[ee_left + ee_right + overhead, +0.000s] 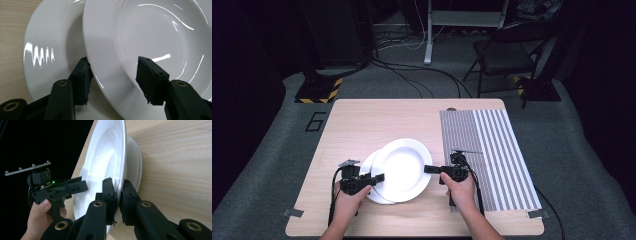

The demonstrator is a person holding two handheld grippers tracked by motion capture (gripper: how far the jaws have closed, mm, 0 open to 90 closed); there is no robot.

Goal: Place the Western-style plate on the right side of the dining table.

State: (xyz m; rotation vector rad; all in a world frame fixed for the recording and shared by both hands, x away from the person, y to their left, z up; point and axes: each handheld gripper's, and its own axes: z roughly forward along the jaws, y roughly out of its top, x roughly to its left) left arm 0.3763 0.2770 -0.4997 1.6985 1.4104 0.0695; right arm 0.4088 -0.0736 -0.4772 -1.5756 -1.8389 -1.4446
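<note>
The right gripper is pinching the rim of the upper plate, one jaw on the face of the rim and one under it, and from above it is sitting at the plate's three o'clock edge. The left gripper is standing about half open at the same plate's eight o'clock edge in the high view: its jaws are straddling the rim with a clear gap on each side, so it is not pressing on anything. The upper plate is white with a wide rim and is lying partly on top of a lower plate of the same kind, pushed off toward three o'clock so that a crescent of the lower one is showing at nine o'clock. Both are sitting on a light wooden table, and a grey and white striped mat is covering the table's three o'clock side, just beyond the right hand. As a judgement, the work looks like stacking the two plates and is well along: one plate is already over the other, and what is left is centring the upper plate on the lower one and letting go with the right gripper.
</note>
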